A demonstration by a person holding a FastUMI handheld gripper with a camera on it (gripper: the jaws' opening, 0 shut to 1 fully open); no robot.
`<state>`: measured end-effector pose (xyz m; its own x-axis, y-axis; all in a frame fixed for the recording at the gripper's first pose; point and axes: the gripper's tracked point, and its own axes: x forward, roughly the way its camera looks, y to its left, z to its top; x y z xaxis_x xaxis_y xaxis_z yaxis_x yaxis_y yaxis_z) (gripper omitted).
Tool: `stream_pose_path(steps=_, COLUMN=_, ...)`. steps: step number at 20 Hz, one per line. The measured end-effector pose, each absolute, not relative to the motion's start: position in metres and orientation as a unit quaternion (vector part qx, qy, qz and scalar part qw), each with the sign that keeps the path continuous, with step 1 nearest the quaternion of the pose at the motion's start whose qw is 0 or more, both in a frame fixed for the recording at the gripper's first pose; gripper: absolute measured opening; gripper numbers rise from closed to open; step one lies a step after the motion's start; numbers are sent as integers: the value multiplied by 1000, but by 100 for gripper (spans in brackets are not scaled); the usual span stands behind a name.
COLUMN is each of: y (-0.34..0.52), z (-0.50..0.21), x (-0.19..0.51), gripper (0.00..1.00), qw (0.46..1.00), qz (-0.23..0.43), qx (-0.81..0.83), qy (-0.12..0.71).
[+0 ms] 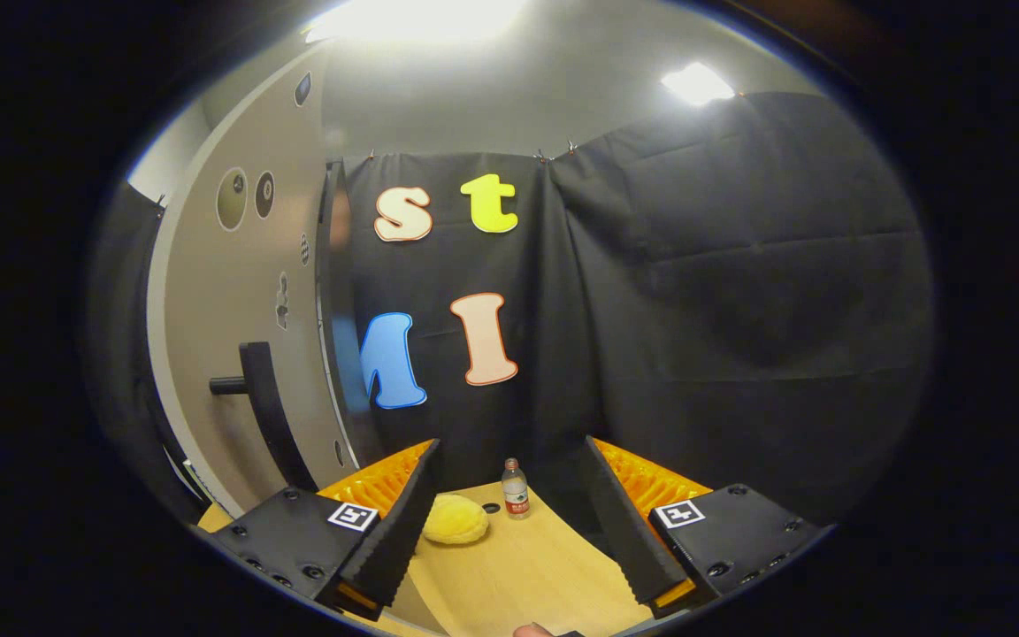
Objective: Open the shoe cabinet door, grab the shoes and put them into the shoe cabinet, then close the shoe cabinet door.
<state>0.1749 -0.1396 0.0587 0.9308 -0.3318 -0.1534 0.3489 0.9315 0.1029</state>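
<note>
Gripper (509, 531) held above the wooden tabletop (518, 575), its 2 fingers spread wide and grasping nothing. Between them, towards the tabletop's far edge: 1 yellow plush shoe (455, 519) and, just beside it, 1 small upright bottle (515, 488), apart from the shoe. Cabinet door (249, 292) with dark handle (262, 402) stands beyond the fingers off the tabletop's left edge.

A hand-held two-finger gripper (509, 540) reaches forward, its two fingers spread wide apart — nothing sits between them and they press on nothing. Each ribbed finger (396, 531) angles outward from its boxy mount, tips raised and level with each other. A sliver of a person's fingertip (534, 630) shows just below the gap.
</note>
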Motion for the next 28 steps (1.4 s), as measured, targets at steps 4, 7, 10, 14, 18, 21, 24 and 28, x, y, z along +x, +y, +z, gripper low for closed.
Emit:
stream_pose_path(steps=4, y=-108, z=44, x=193, gripper=93, qw=985, qz=-142, qx=65, qy=74)
stream_pose_path(steps=7, y=-83, z=41, x=187, gripper=89, qw=985, qz=-130, qx=82, qy=81)
stream_pose_path(steps=10, y=-51, z=42, x=188, gripper=90, qw=988, qz=-99, qx=85, qy=78)
stream_pose_path(steps=14, y=-4, z=44, x=195, gripper=90, qw=993, qz=-58, qx=69, qy=76)
stream_pose_path(steps=18, y=41, z=46, x=205, gripper=90, qw=996, qz=-21, qx=50, qy=73)
stream_pose_path(steps=21, y=69, z=43, x=220, gripper=90, qw=996, qz=-7, qx=42, qy=73)
stream_pose_path(steps=24, y=97, z=35, x=236, gripper=90, qw=995, qz=21, qx=49, qy=81)
stream_pose_path(steps=28, y=151, z=20, x=260, gripper=90, qw=991, qz=70, qx=51, qy=106)
